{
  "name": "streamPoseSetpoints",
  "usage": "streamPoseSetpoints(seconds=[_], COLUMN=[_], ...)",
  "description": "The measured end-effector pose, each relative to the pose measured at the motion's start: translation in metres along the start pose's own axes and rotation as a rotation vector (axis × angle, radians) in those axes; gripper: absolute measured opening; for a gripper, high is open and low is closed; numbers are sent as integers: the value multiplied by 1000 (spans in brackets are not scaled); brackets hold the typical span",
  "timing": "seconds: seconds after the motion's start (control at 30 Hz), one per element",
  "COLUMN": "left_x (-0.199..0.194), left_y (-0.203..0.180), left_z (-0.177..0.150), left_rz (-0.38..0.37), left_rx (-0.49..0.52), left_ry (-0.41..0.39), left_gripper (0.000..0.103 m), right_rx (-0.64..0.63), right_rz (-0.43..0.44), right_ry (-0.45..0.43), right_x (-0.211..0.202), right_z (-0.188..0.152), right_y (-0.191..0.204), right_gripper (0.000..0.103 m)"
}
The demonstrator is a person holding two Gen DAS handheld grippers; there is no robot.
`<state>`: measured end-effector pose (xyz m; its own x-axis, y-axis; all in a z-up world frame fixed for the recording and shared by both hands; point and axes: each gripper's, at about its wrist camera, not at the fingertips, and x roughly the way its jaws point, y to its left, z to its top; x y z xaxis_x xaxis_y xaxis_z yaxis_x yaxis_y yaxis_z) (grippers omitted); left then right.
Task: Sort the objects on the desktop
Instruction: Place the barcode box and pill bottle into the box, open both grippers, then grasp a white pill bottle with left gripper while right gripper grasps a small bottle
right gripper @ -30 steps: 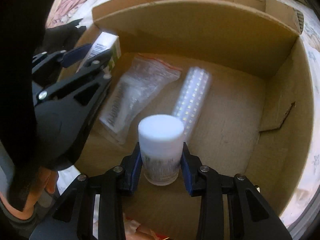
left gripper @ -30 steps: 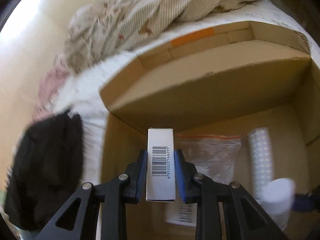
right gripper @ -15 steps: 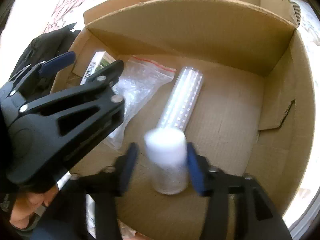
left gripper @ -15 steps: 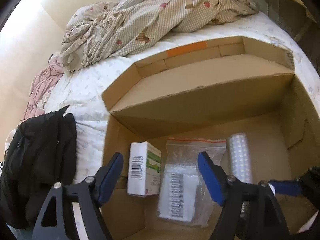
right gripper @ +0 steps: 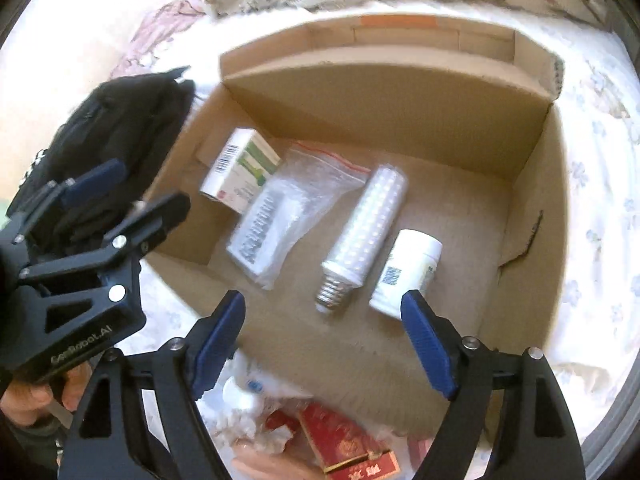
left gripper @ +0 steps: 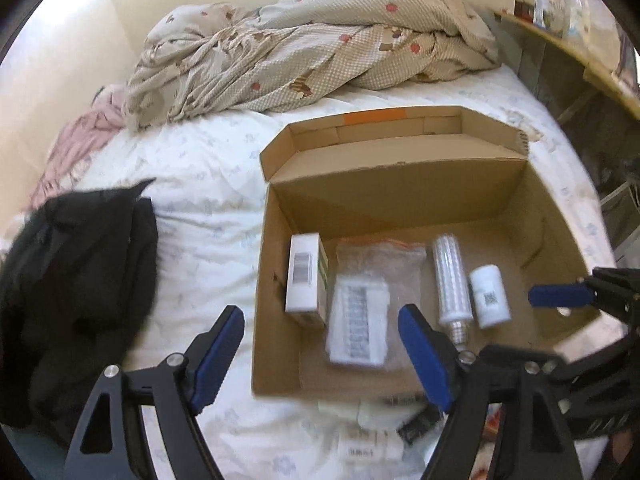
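Observation:
An open cardboard box [left gripper: 276, 360] lies on a bed. On its floor, from left to right, are a white carton with a barcode [left gripper: 304, 276], a clear zip bag [left gripper: 360, 320], an LED corn bulb [left gripper: 450, 280] and a white bottle [left gripper: 489, 296] lying on its side. My left gripper [left gripper: 320, 316] hangs open above the box's front left corner, holding nothing. My right gripper [right gripper: 324, 300] is above the box's front edge. Its jaws are opening, with nothing between them; the bottle [right gripper: 408, 268] lies beyond the right fingertip. The left gripper [right gripper: 136, 192] also shows in the right wrist view.
A black garment [left gripper: 72, 280] lies left of the box and a crumpled quilt [left gripper: 312, 40] behind it. Small packets [left gripper: 368, 440] and a red packet [right gripper: 348, 444] sit on the sheet in front of the box. A shelf [left gripper: 580, 52] runs along the right.
Both grippers opened and rose back from the box. The left let go of the white carton, the right let go of the white bottle; both now lie on the box floor.

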<state>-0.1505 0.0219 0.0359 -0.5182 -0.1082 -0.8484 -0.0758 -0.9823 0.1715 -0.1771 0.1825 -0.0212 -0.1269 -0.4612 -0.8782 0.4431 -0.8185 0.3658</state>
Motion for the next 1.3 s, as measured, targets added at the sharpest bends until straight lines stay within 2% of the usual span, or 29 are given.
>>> streamPoseSetpoints(seconds=[0.17,0.23,0.3,0.43,0.5,0.57,0.67,0.93,1.1,1.2,1.27,1.3], left_x=[-28,-34,-39,-38,-30,-18,-11,-13,-12,-8,-5,-4], left_y=[8,11,16,26,33,42,53,40,40,41,41,41], left_z=[-28,-39,-50,-74,-87,-96,-99,-98,-96,-96,-97,-97], left_rz=[-57,-89,-134,-215,-223,-223,-300,-299,-293,-294,-295,-295], left_rx=[-13,-25,-48,-117,-150,-227,-313,-267,-259,-268,-270,-266], left_ry=[-40,-39,-33,-5,2,57,80,85,83,94,102,105], left_gripper=[80,80,80,81,81,81,81,81,81,81,81,81], right_rx=[-24,-29,-37,-8,23,46,90,126,126,197,281,315], right_rz=[10,6,4,28,29,28,31,-42,-69,-30,40,76], right_ry=[-71,-100,-119,-145,-161,-176,-191,-101,-79,-74,-73,-66], right_x=[-24,-34,-46,-62,-69,-77,-84,-62,-44,-33,-25,-20], right_z=[-8,-13,-19,-35,-45,-54,-67,-75,-70,-65,-61,-59], right_y=[11,14,15,9,2,-5,-16,-30,-28,-37,-50,-54], right_gripper=[87,93,94,94,94,94,94,94,94,94,92,87])
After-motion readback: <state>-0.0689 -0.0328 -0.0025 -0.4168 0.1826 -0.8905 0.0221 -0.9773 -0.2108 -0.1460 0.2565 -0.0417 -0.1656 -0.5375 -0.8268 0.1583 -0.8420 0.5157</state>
